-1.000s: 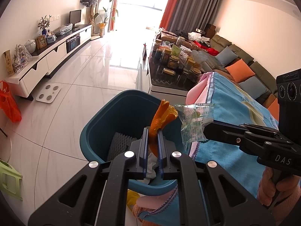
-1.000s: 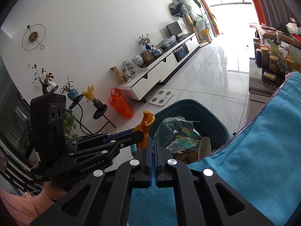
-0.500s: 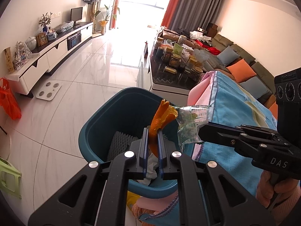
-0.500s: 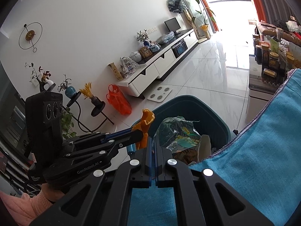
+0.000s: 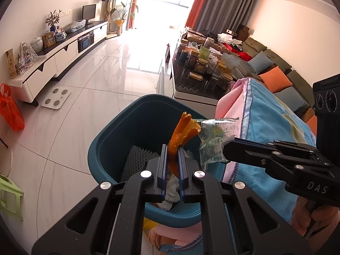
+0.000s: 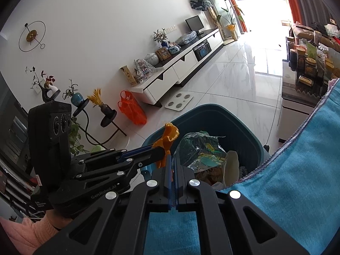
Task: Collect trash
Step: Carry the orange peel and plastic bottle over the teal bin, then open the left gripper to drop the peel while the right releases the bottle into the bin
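Observation:
A teal waste bin stands on the floor beside the blue cloth, with crumpled paper and a grey ridged piece inside. My left gripper is shut on an orange peel and holds it over the bin's mouth. My right gripper is shut on a clear plastic wrapper with green print, also over the bin, right of the peel. The two pieces nearly touch.
A blue cloth with a pink edge covers the surface at right. Behind the bin a dark low table carries several jars. A white scale, an orange bag and a white cabinet stand left.
Both grippers have stayed almost still over the bin, each holding its piece of trash. The wrapper has drifted slightly closer to the peel.

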{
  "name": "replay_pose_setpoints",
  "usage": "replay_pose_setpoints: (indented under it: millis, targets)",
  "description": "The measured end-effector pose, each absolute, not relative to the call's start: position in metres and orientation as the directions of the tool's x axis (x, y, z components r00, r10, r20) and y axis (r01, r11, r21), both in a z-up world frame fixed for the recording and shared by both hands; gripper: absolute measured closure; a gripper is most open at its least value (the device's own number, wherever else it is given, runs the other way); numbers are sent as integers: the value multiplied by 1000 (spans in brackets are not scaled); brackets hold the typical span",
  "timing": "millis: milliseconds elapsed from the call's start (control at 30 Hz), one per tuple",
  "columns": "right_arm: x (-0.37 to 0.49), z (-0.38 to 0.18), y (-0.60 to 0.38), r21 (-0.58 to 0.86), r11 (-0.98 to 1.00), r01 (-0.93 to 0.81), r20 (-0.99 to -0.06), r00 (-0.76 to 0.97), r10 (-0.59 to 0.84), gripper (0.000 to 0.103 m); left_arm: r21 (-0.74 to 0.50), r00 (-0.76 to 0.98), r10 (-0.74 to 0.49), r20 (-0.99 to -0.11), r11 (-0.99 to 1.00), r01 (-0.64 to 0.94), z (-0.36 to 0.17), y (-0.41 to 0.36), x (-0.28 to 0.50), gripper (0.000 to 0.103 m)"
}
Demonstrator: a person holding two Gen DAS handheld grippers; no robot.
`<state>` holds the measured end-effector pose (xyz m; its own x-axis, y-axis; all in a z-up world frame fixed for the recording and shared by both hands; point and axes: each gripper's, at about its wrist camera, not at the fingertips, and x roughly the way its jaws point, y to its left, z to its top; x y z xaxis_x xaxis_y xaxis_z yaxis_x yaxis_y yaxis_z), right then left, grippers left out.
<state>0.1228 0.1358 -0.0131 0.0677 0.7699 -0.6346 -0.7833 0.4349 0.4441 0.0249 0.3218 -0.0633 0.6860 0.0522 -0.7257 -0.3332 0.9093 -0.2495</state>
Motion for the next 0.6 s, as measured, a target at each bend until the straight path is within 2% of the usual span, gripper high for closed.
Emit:
replay_pose_setpoints:
  millis: [600]
  targets:
    - [127,-20,156,423,455,-784,-676,62,735,102,-252,671,58,-739,900,-356,-78,325,36,93]
